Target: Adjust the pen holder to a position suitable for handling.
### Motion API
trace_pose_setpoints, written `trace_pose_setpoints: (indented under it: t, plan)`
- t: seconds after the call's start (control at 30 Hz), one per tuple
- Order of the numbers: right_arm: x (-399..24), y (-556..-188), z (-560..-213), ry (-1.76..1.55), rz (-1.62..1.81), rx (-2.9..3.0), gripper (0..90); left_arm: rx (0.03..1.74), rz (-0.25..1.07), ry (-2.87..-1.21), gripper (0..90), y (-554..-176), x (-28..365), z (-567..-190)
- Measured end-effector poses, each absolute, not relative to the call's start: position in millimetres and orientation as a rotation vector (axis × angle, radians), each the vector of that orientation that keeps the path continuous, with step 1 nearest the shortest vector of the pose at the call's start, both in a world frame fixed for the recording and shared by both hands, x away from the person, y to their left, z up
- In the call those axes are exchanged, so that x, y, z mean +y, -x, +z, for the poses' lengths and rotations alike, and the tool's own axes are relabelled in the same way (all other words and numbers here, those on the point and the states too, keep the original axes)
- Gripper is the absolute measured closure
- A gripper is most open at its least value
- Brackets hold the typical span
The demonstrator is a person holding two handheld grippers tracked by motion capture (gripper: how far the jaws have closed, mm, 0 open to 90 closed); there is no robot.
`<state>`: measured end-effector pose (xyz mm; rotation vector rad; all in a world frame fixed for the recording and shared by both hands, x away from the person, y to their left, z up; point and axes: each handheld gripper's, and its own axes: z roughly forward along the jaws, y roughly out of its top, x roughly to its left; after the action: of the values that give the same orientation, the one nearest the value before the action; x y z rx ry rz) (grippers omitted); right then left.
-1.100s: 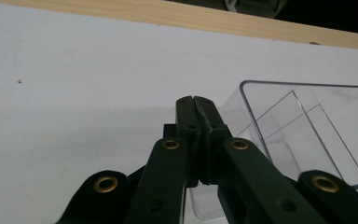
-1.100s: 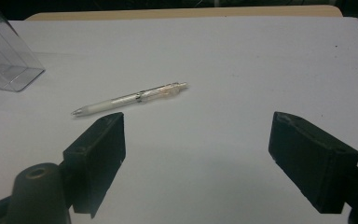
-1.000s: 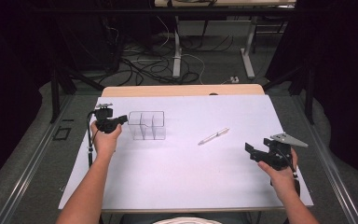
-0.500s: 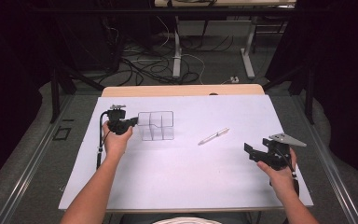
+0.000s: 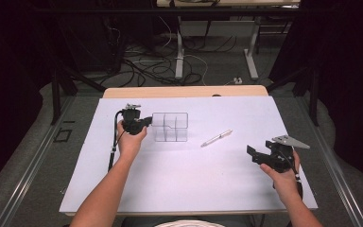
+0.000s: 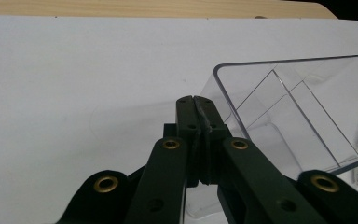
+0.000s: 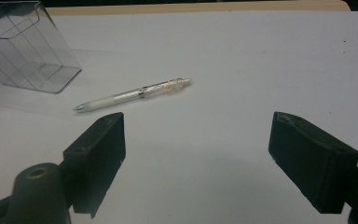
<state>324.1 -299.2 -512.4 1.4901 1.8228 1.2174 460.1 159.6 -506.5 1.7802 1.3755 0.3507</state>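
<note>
Gripping nothing, the left gripper [image 5: 147, 122] has its jaws shut tight; tips sit just beside the left wall of a clear plastic organizer [image 5: 170, 126] w/ inner dividers. In the left gripper view the closed jaws sit at the organizer's [image 6: 298, 112] near corner; can't tell if they touch it. Right gripper [image 5: 251, 152], held by the right hand near the table's right edge, has jaws wide open, empty. A white retractable pen [image 7: 133, 94] lies betw. organizer & right gripper, on the white tabletop [image 5: 194, 184].
</note>
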Motion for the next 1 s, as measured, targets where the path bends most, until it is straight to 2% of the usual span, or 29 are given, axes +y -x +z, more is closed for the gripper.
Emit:
trace_pose_setpoints:
  t: [0.63,1.0]
  plan:
    - [-298.7,-324.3,-512.6,-1.482,1.214,1.83,18.2,1.375,0.319,-1.788,90.0,-458.5,158.8,-505.5]
    - [-300.1,-323.9,-511.2,-1.463,1.221,1.803,19.8,1.363,0.359,-1.772,89.7,-457.5,161.6,-500.2]
